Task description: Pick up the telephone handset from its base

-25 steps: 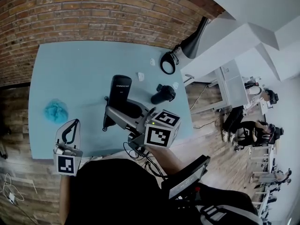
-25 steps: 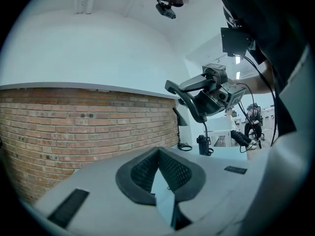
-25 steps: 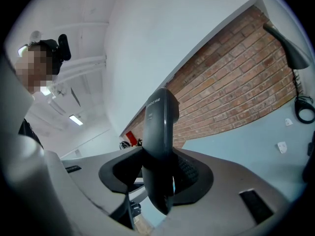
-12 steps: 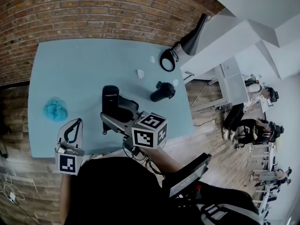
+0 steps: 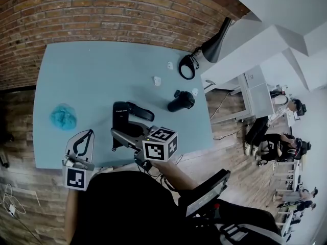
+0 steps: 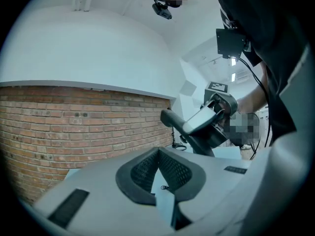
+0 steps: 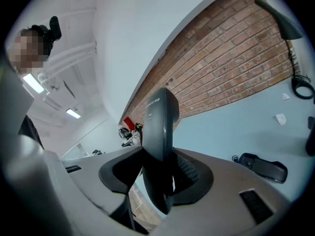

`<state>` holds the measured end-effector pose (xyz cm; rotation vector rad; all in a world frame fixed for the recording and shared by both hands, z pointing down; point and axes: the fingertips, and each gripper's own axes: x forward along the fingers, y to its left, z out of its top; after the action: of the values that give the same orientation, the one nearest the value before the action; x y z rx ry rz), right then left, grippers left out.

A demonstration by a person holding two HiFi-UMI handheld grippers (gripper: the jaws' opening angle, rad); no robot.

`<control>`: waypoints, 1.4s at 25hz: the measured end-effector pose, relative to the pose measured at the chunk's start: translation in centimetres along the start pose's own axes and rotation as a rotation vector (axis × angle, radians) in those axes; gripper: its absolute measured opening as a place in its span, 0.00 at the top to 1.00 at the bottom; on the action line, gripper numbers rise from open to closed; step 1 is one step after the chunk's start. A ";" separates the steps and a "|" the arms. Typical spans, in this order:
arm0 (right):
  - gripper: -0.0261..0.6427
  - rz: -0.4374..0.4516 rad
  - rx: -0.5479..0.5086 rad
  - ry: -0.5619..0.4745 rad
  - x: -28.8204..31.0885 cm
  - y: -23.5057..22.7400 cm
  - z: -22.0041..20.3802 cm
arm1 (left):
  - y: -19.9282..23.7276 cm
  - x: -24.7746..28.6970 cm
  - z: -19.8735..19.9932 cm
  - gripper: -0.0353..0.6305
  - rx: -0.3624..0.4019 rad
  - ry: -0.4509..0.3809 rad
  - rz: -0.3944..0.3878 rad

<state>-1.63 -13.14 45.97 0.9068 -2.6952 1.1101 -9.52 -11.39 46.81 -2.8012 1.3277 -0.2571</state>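
The main risk is the handset [image 7: 160, 132] twisting or sliding out of my right gripper [image 7: 158, 183]. I hold it low on its body, and most of its length stands up past the fingers. The smooth black plastic could pivot against the pads if I tip or jerk my hand. The base [image 7: 261, 167] lies on the worktop [image 5: 92, 75] just beside and below, clear of the handset, so a swing that way could knock it. I cannot tell whether a cord links the two. If one does, it could drag the base along.

My right fingers are spread fairly wide and clamped on the handset's two sides, holding it off the base. My left gripper [image 6: 163, 183] hangs over the near edge of the worktop. Its fingers look drawn together at the tips, with nothing between them.
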 end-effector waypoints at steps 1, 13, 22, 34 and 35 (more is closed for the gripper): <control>0.67 0.007 0.005 -0.001 0.0 0.0 -0.3 | -0.1 -0.1 0.0 0.91 -0.001 -0.002 -0.001; 0.76 -0.011 0.153 -0.050 1.0 -2.8 -2.4 | -0.6 -0.5 0.2 0.91 0.013 -0.019 -0.019; 0.76 -0.004 0.289 -0.044 1.0 -4.5 -4.2 | -0.7 -0.6 -0.2 0.91 0.011 0.000 -0.013; 0.77 -0.025 0.303 -0.008 1.1 -5.6 -6.4 | -1.4 -0.2 -1.1 0.91 -0.007 0.036 -0.032; 0.77 -0.031 0.307 -0.007 1.1 -5.9 -6.6 | -1.4 -0.2 -1.2 0.91 -0.005 0.037 -0.032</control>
<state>-0.16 -12.59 54.70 0.9893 -2.5480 1.5444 -8.75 -10.29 48.10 -2.8371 1.2933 -0.3090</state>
